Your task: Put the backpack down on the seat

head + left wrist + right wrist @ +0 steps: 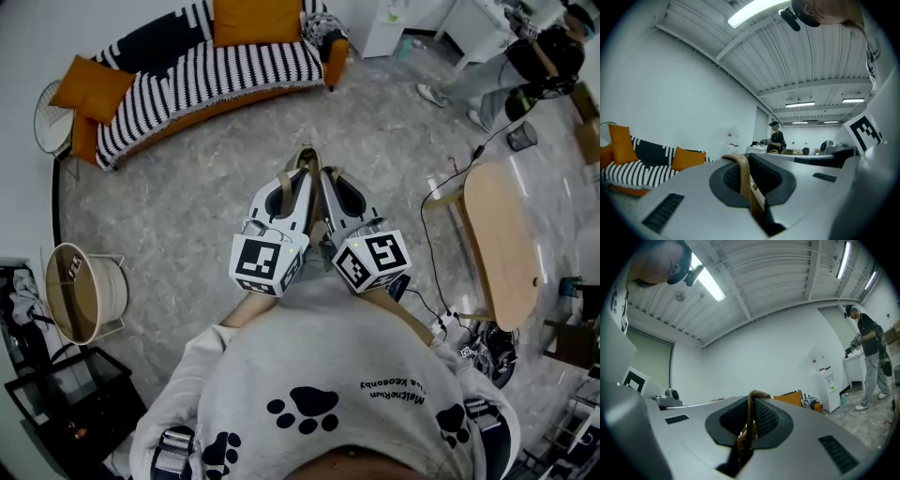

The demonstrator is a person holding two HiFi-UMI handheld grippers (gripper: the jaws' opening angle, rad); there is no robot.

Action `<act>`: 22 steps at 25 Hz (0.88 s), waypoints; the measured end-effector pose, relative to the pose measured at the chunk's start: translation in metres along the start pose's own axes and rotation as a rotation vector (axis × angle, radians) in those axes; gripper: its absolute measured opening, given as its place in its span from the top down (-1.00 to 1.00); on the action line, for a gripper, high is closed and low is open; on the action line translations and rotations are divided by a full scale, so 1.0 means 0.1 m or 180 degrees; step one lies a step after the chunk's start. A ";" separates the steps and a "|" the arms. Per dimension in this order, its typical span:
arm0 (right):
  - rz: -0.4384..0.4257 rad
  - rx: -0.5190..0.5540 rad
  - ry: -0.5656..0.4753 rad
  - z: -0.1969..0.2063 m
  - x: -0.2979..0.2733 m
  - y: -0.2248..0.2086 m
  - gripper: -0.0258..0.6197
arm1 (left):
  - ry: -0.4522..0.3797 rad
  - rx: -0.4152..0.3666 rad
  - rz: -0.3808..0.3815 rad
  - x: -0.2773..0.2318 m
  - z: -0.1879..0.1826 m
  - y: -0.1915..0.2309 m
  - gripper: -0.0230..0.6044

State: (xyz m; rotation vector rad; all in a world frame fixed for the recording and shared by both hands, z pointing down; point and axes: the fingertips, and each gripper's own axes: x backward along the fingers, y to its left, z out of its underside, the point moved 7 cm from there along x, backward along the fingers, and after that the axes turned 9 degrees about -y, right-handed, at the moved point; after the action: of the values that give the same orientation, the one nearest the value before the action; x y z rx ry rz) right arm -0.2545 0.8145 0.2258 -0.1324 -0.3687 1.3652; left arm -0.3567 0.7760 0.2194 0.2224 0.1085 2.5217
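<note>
Both grippers are held level and side by side in front of my chest. The left gripper point(302, 167) is shut on a tan strap point(743, 176) that runs upright between its jaws. In the same way, the right gripper point(328, 174) is shut on a tan strap point(750, 418). The two straps meet in a loop point(307, 153) past the tips. The backpack's body is hidden under the grippers. The seat, a black-and-white striped sofa point(216, 66) with orange cushions, stands across the floor ahead and to the left. It also shows at the left of the left gripper view as the sofa point(642, 171).
A long wooden table point(502, 239) stands to the right, with a black cable point(427, 244) on the floor beside it. A round basket point(84, 291) and a black stand point(66, 394) are at the left. A person point(544, 66) works at the far right. A water dispenser point(829, 385) stands by the wall.
</note>
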 end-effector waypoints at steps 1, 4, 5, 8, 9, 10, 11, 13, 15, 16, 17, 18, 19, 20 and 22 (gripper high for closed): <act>-0.0028 -0.0001 0.0000 -0.03 -0.08 -0.10 0.79 | -0.0008 -0.0002 -0.0024 -0.12 0.01 0.02 0.87; -0.0133 0.0015 -0.0007 -0.10 -0.29 -0.39 0.79 | -0.0035 -0.0010 -0.0099 -0.48 0.04 0.06 0.87; -0.0166 0.0022 -0.0003 -0.12 -0.35 -0.47 0.79 | -0.0042 -0.0010 -0.0122 -0.58 0.06 0.08 0.87; -0.0238 0.0034 0.0006 -0.17 -0.49 -0.64 0.79 | -0.0066 0.0000 -0.0175 -0.79 0.08 0.12 0.87; -0.0253 0.0030 0.0001 -0.18 -0.52 -0.68 0.79 | -0.0071 0.0002 -0.0184 -0.84 0.08 0.12 0.87; -0.0260 0.0019 -0.0004 -0.19 -0.53 -0.72 0.79 | -0.0071 0.0002 -0.0187 -0.88 0.09 0.11 0.87; -0.0258 0.0005 -0.0006 -0.20 -0.54 -0.77 0.79 | -0.0065 0.0002 -0.0185 -0.92 0.10 0.09 0.87; -0.0230 -0.0029 -0.0002 -0.21 -0.53 -0.85 0.79 | -0.0049 0.0006 -0.0176 -0.98 0.12 0.07 0.87; -0.0200 -0.0055 0.0000 -0.21 -0.54 -0.90 0.79 | -0.0042 0.0010 -0.0159 -1.03 0.12 0.07 0.87; -0.0193 -0.0062 -0.0001 -0.21 -0.55 -0.90 0.79 | -0.0043 0.0013 -0.0147 -1.05 0.12 0.08 0.87; -0.0190 -0.0065 0.0000 -0.20 -0.57 -0.90 0.79 | -0.0044 0.0017 -0.0135 -1.07 0.12 0.09 0.87; -0.0189 -0.0064 0.0005 -0.20 -0.58 -0.91 0.79 | -0.0044 0.0027 -0.0122 -1.09 0.12 0.10 0.87; -0.0187 -0.0061 0.0013 -0.19 -0.60 -0.92 0.79 | -0.0041 0.0044 -0.0113 -1.11 0.13 0.12 0.87; -0.0181 -0.0056 0.0023 -0.18 -0.62 -0.94 0.79 | -0.0038 0.0064 -0.0106 -1.13 0.15 0.13 0.87; -0.0161 -0.0050 0.0039 -0.16 -0.67 -0.99 0.79 | -0.0032 0.0098 -0.0096 -1.19 0.18 0.17 0.87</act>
State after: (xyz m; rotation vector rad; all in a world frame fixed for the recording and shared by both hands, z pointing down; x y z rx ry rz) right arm -0.1675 0.7306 0.2288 -0.1435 -0.3702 1.3112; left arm -0.2667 0.6943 0.2234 0.2441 0.1458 2.4899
